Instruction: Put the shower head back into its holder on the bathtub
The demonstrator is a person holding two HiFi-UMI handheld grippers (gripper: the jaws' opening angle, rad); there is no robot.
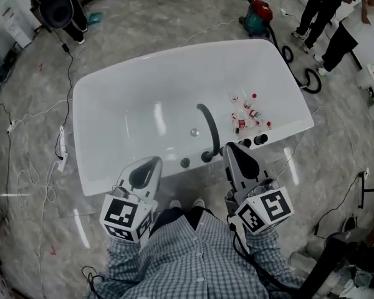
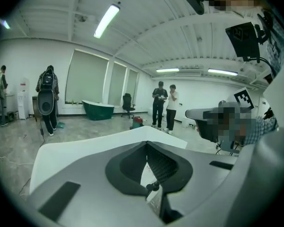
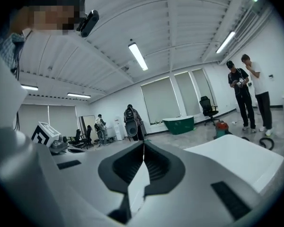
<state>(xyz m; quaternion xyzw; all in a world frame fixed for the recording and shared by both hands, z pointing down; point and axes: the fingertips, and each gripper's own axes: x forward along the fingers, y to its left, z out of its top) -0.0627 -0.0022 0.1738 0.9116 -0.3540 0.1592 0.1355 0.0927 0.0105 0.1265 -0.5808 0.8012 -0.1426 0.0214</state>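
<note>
A white bathtub (image 1: 112,104) lies below me in the head view. A dark curved shower head (image 1: 209,129) lies inside it, its lower end at the near rim beside dark round knobs (image 1: 185,162). My left gripper (image 1: 151,162) hangs over the near rim, left of the shower head, apart from it. My right gripper (image 1: 232,147) hangs just right of the shower head's lower end. Both are shut with nothing between their jaws, as the left gripper view (image 2: 146,143) and right gripper view (image 3: 143,143) show. The white bathtub rim (image 2: 85,148) shows beyond the left jaws.
Several small red-capped bottles (image 1: 246,112) lie in the tub's right end. A red and green vacuum cleaner (image 1: 258,14) with a black hose stands behind the tub. Two people (image 1: 336,17) stand at the far right. Cables (image 1: 62,148) run across the floor at left.
</note>
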